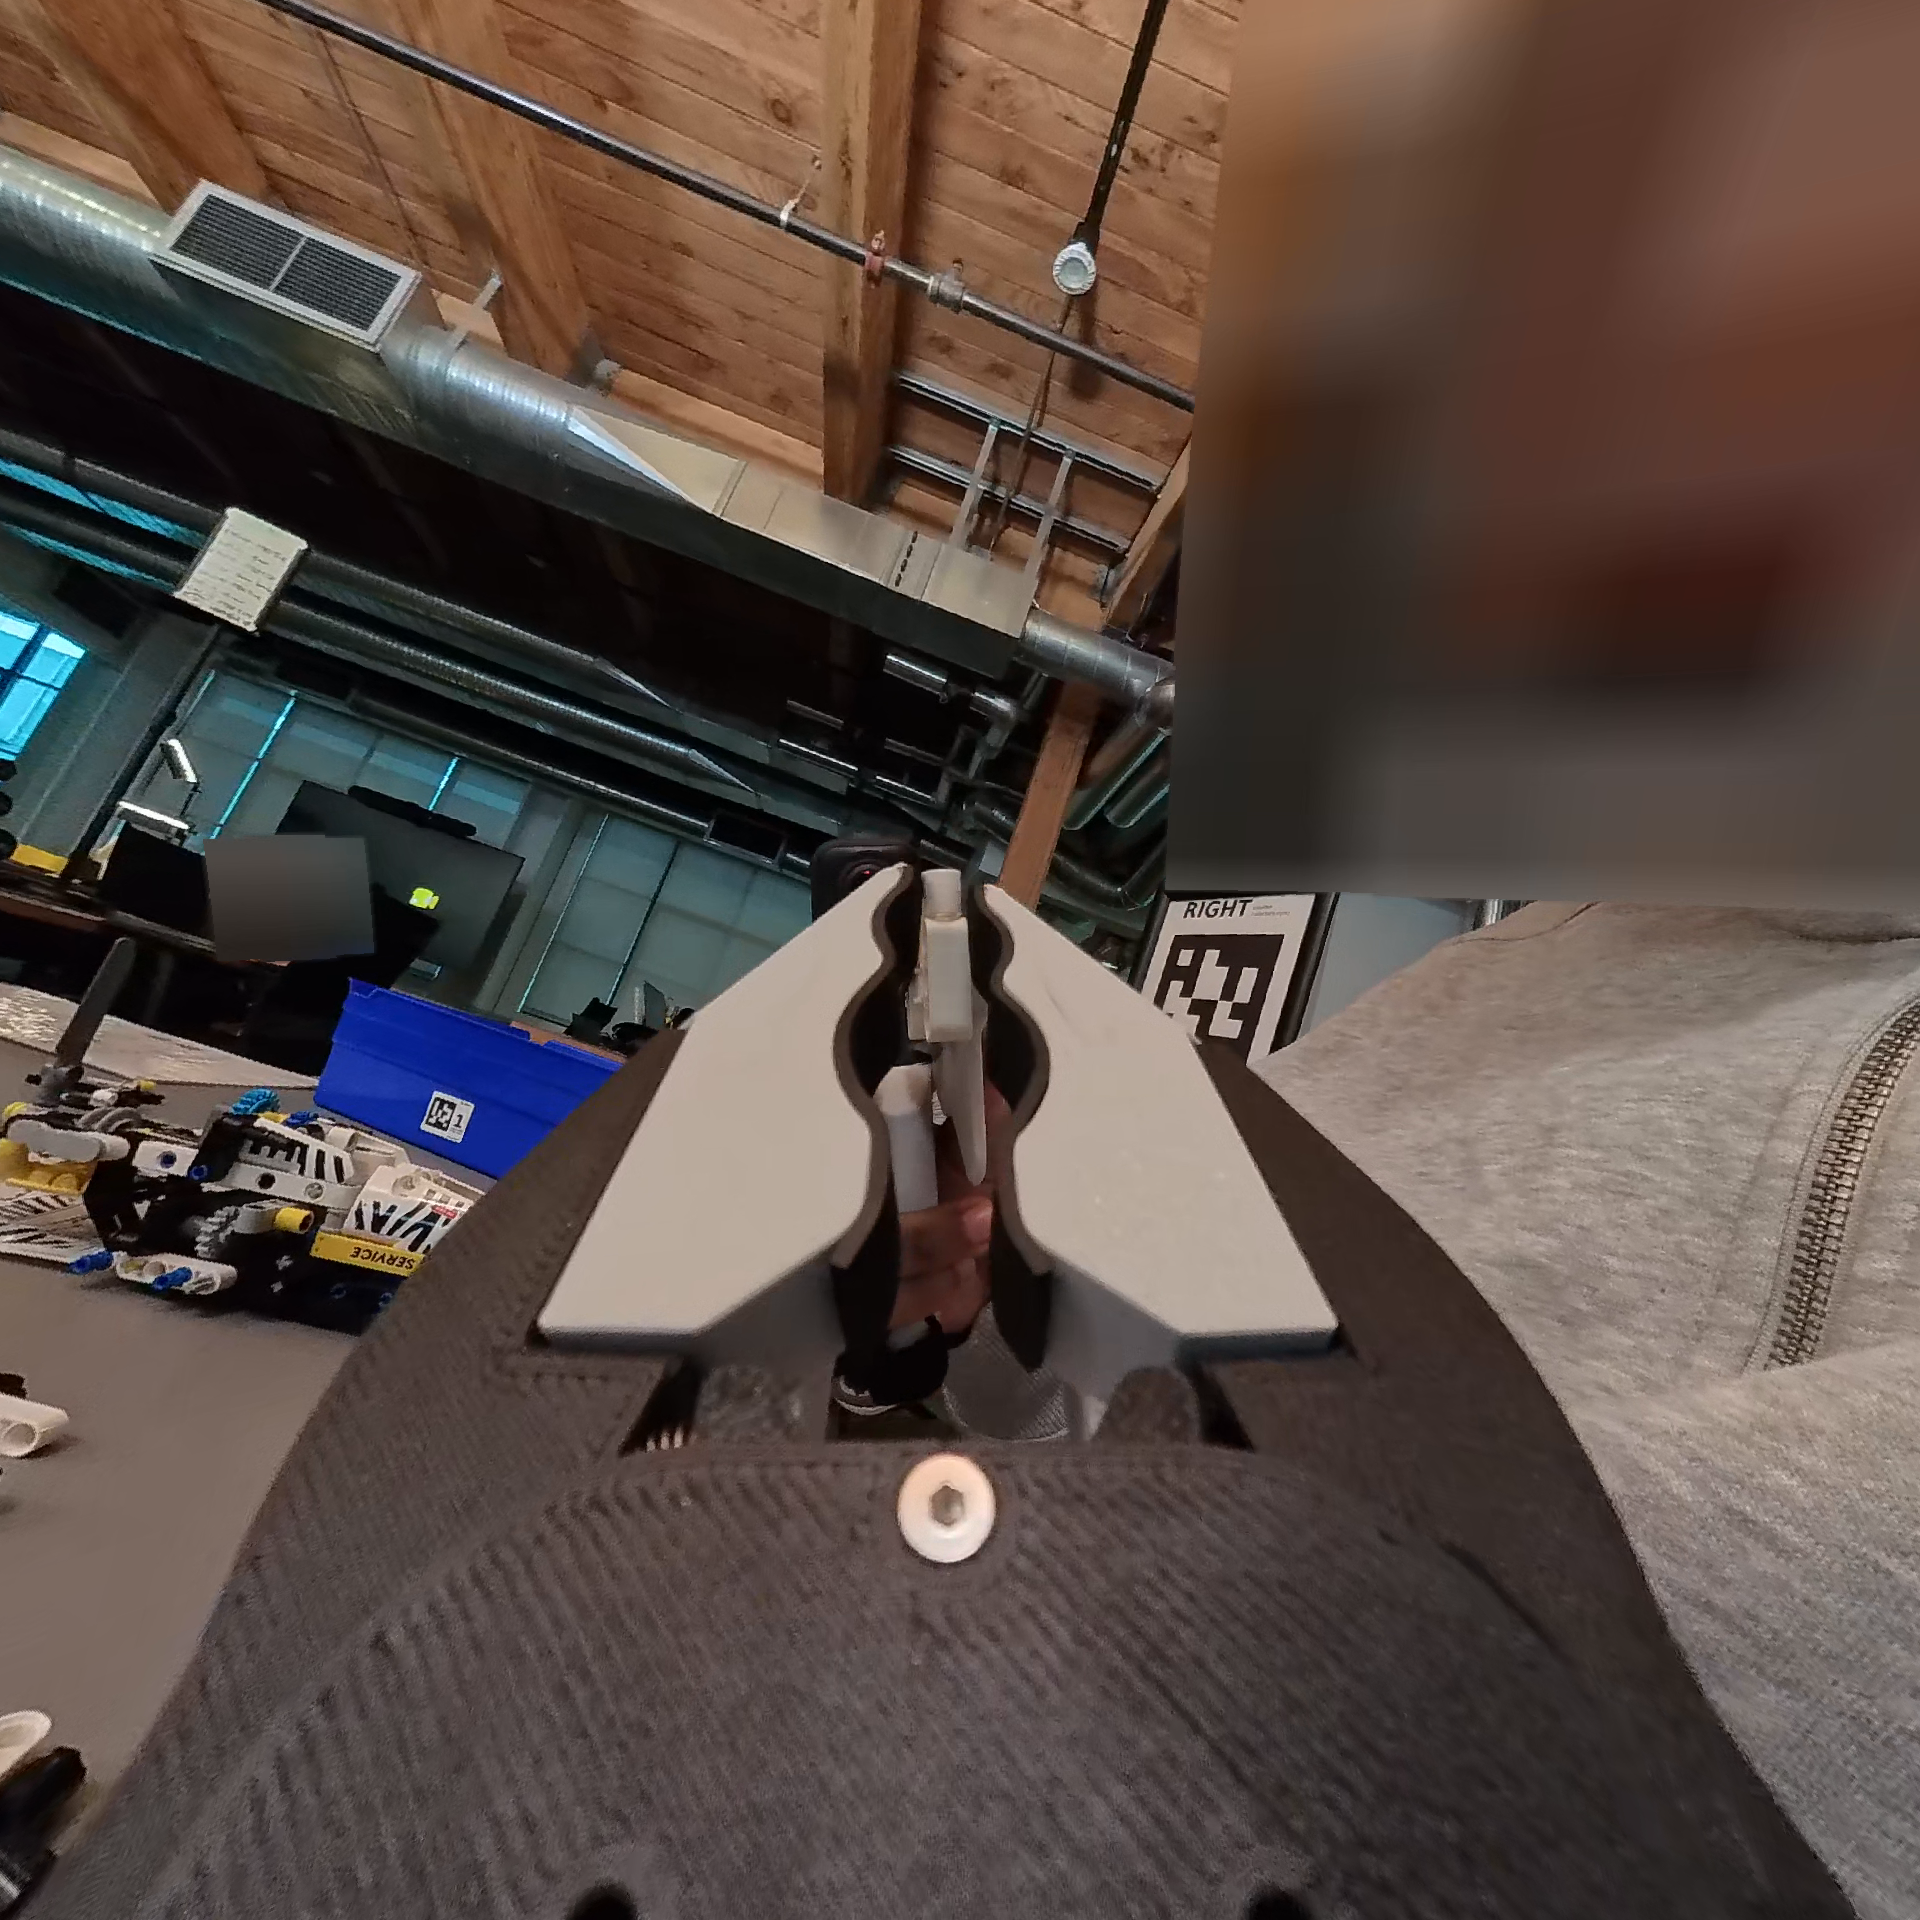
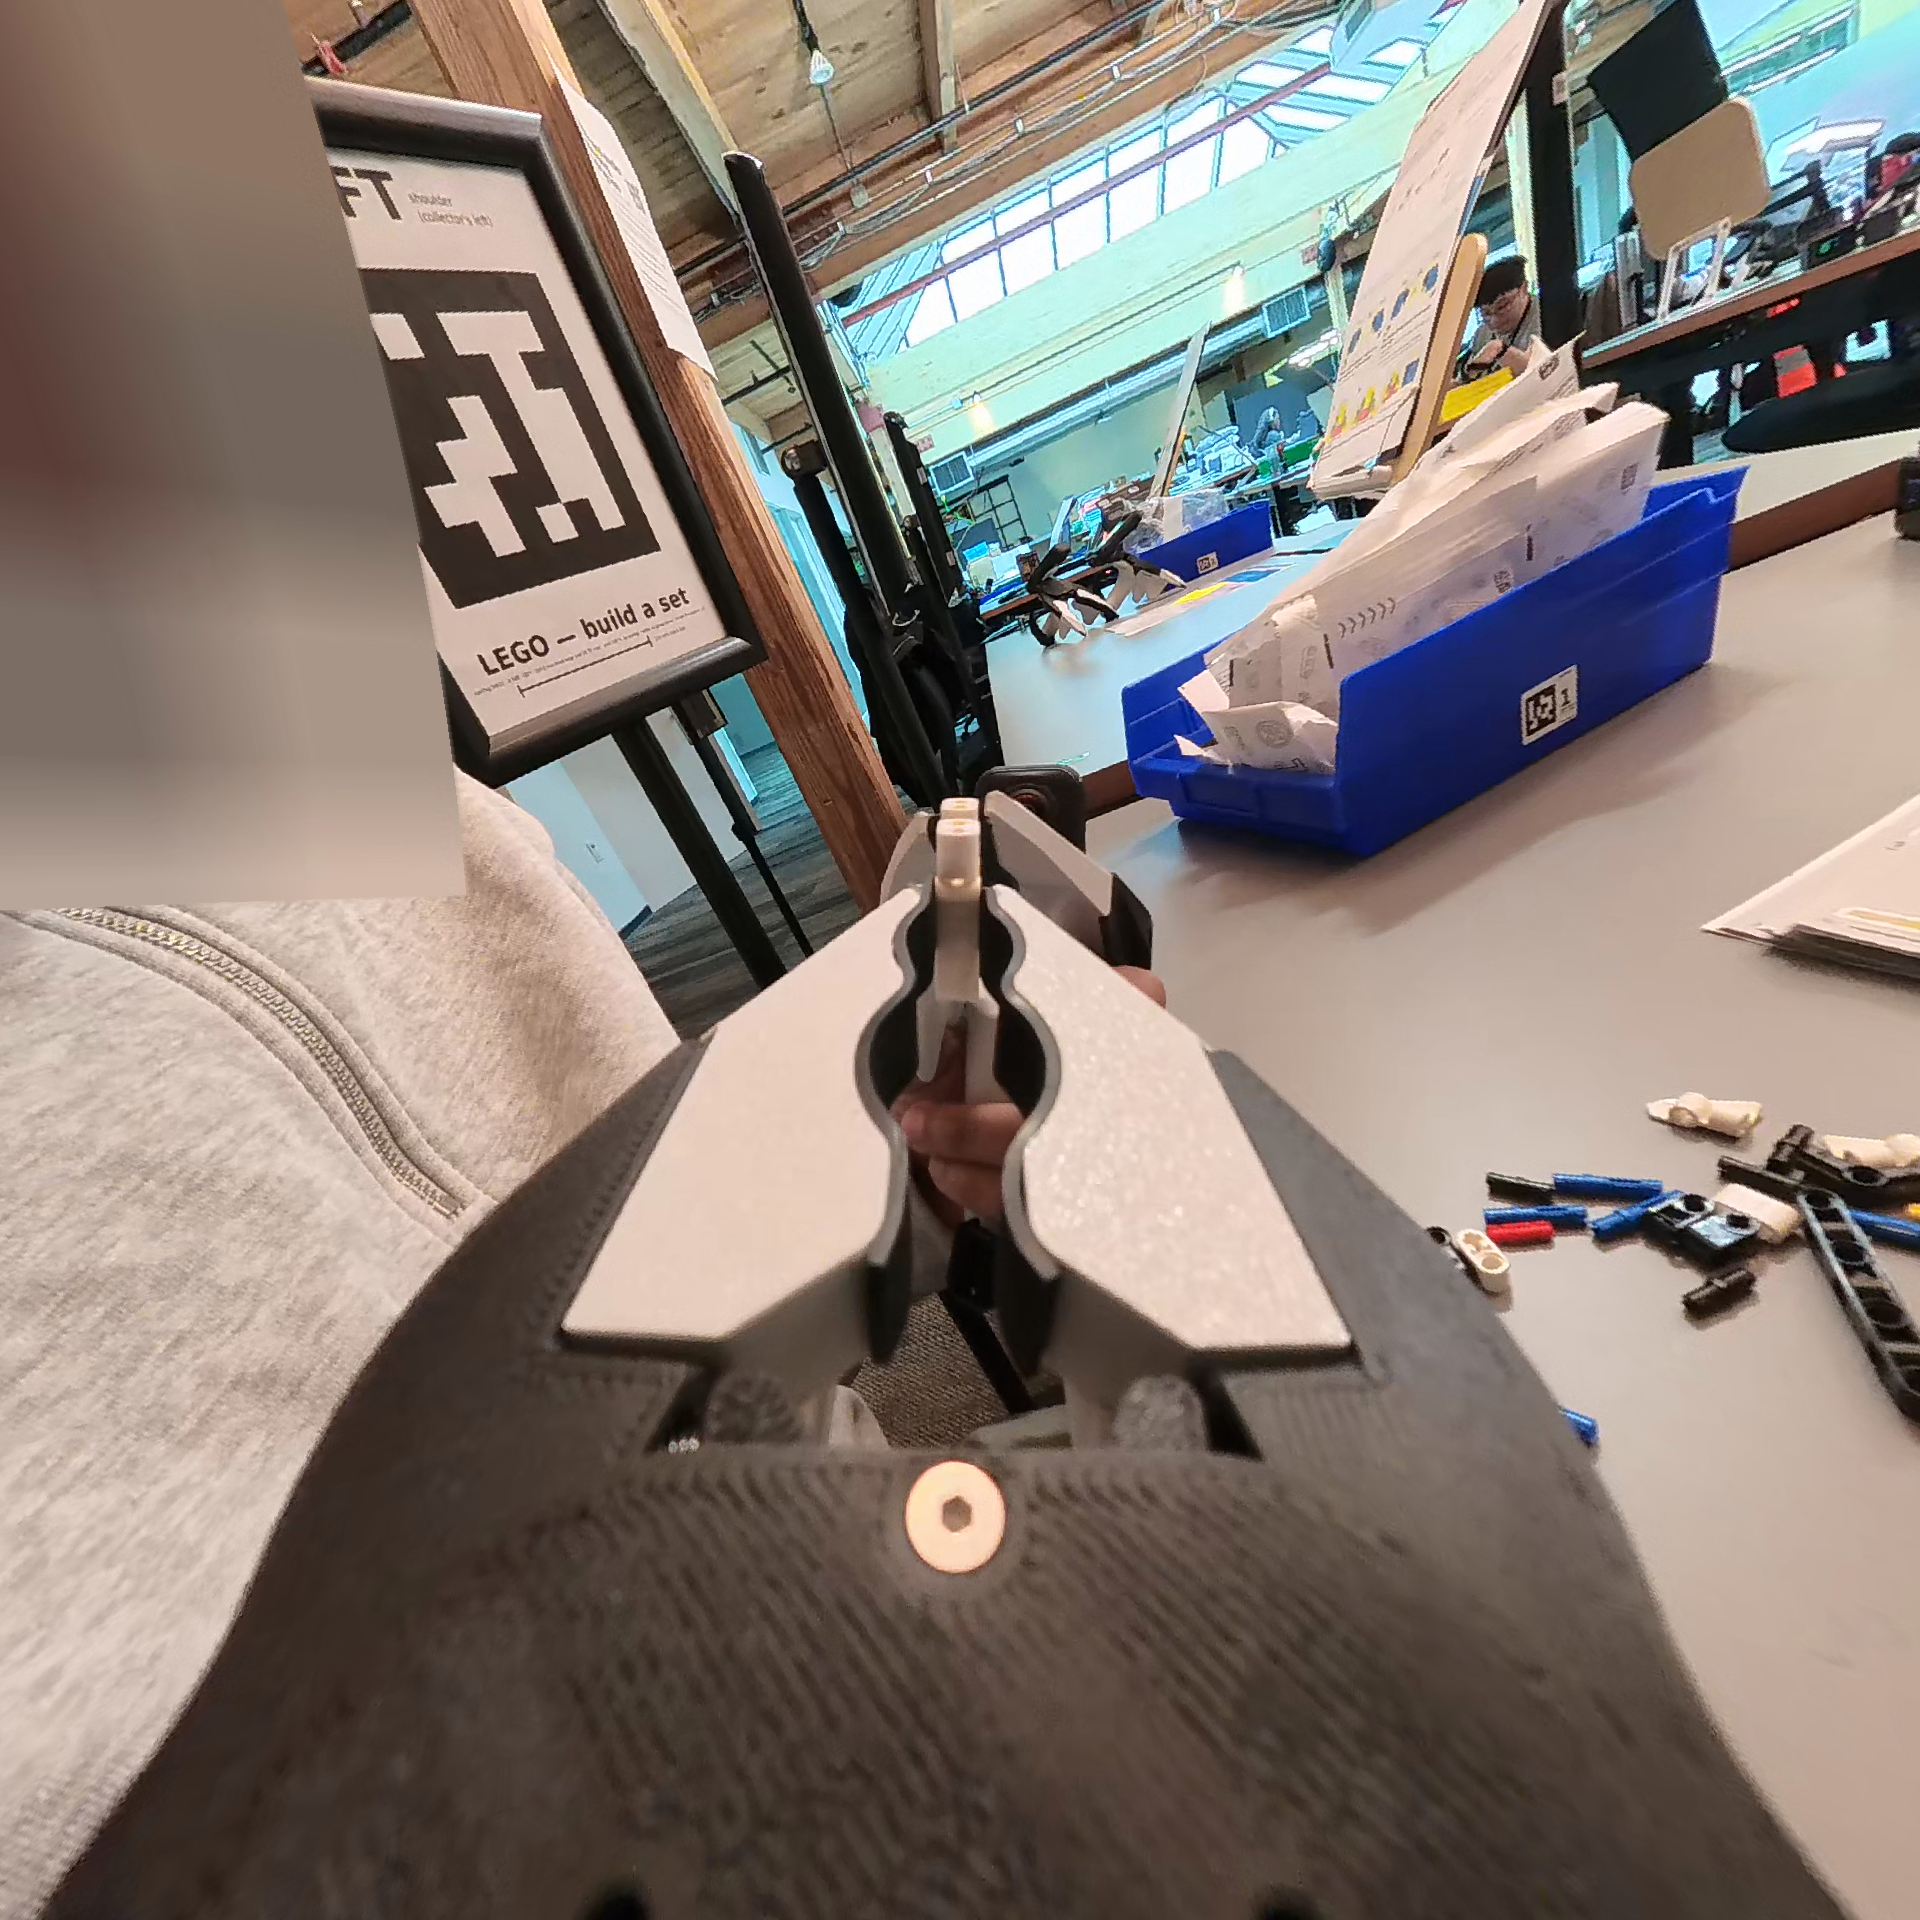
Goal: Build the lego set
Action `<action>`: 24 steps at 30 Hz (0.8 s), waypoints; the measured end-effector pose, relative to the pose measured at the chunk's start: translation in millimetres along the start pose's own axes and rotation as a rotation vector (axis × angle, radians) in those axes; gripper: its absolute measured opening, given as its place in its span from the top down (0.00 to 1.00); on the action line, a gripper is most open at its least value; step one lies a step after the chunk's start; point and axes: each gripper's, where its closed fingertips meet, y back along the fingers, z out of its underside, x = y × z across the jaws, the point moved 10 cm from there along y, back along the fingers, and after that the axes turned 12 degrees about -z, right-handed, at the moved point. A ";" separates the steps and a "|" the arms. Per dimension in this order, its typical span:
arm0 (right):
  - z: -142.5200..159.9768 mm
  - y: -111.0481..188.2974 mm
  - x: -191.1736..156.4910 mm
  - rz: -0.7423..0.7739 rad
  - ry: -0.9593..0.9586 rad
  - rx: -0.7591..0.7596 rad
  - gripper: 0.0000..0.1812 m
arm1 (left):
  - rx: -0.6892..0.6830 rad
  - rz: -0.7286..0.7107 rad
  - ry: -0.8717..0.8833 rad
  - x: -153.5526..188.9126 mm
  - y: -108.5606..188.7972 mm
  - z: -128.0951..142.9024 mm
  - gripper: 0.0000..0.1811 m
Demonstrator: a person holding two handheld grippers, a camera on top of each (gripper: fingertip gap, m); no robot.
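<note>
My left gripper [image 1: 940, 902] is shut on a white lego piece [image 1: 943, 971] that stands up between its tips, with a white tube-shaped part [image 1: 906, 1143] below it. My right gripper [image 2: 957, 896] is shut on a white lego pin piece [image 2: 957, 925]. Both are held up in the air near a person's grey zipped top, tip to tip. The left gripper [image 2: 1049, 868] shows just beyond the right one, and a second white end [image 2: 957, 808] sits right behind the right gripper's piece. A partly built black, white and yellow lego vehicle [image 1: 249, 1205] sits on the grey table [image 1: 156, 1382] at left.
Loose blue, black, red and white lego pieces [image 2: 1714, 1216] lie on the table at right, with a long black beam [image 2: 1860, 1299]. A blue bin [image 2: 1455, 707] holds paper bags. Instruction sheets [image 2: 1849, 904] lie at far right. A framed marker sign [image 2: 520, 416] stands at left. Only a small space, under 4 cm, lies between the two pairs of fingers.
</note>
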 end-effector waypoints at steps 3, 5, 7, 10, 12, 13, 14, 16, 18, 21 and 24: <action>0.1 0.3 0.4 0.007 0.001 0.002 0.97 | -0.003 0.004 -0.007 0.2 -0.1 0.7 0.94; 0.2 0.8 0.9 0.008 -0.001 0.005 0.97 | -0.011 0.001 -0.011 0.2 -0.8 1.4 0.93; 0.5 1.0 1.3 0.009 -0.003 0.005 0.97 | -0.019 -0.008 -0.018 0.1 -1.5 2.2 0.94; 0.8 0.4 1.1 0.011 0.000 0.002 0.97 | -0.041 -0.022 -0.027 -0.5 -2.8 3.8 0.95; 0.2 0.5 1.1 0.014 0.001 0.011 0.97 | -0.057 -0.024 -0.026 -1.0 -3.7 5.4 0.94; -0.4 0.9 1.3 0.017 -0.001 0.020 0.97 | -0.067 -0.025 -0.020 -1.5 -4.1 6.2 0.93; -0.9 1.7 1.7 0.022 -0.004 0.031 0.97 | -0.075 -0.027 -0.013 -2.2 -4.6 6.9 0.92; -1.7 3.6 2.7 0.038 -0.005 0.045 0.97 | -0.088 -0.038 0.003 -4.5 -4.9 7.8 0.94; -1.2 4.9 4.2 0.057 0.001 0.040 0.97 | -0.098 -0.051 0.024 -7.7 -4.6 7.9 0.97; 0.8 5.3 6.3 0.084 0.007 0.027 0.97 | -0.106 -0.066 0.061 -12.1 -3.7 7.2 0.97; 0.9 7.5 8.9 0.164 0.041 -0.005 0.94 | -0.119 -0.122 0.089 -17.7 -3.4 7.0 0.97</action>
